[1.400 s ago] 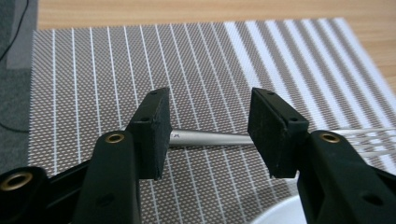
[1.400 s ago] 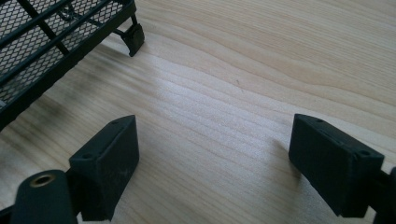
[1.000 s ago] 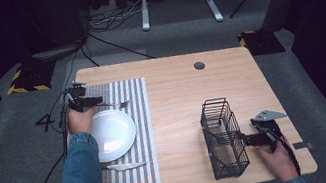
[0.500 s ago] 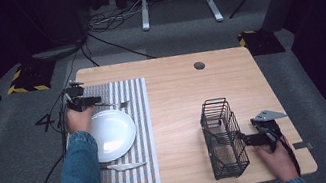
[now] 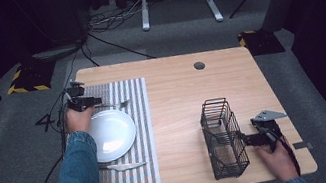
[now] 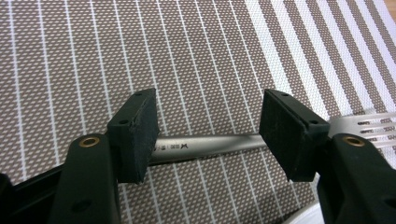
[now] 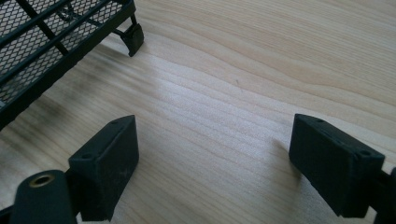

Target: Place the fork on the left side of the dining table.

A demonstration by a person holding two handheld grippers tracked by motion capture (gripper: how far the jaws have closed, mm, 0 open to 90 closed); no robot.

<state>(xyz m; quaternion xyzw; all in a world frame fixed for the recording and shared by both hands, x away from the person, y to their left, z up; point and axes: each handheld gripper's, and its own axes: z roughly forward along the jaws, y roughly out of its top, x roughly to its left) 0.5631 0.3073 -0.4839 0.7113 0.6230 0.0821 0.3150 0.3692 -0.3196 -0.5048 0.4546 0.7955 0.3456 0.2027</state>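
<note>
The left gripper [image 6: 210,135] straddles the grey metal fork [image 6: 219,142] flat on the brown striped placemat [image 6: 70,56], jaws spread with the handle between them unpinched, apparently lining up a grasp, while the right gripper [image 7: 215,163] idles wide open over bare wooden surface [image 7: 261,56] beside the black wire basket [image 7: 42,42].

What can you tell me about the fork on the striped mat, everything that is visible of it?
The fork is plain grey metal, matte, with a slim handle bearing a small stamped mark and slotted tines at one end. It lies flat on the striped placemat, beyond the white plate. The left gripper straddles the handle, its fingers open on either side and not pressing it.
</note>
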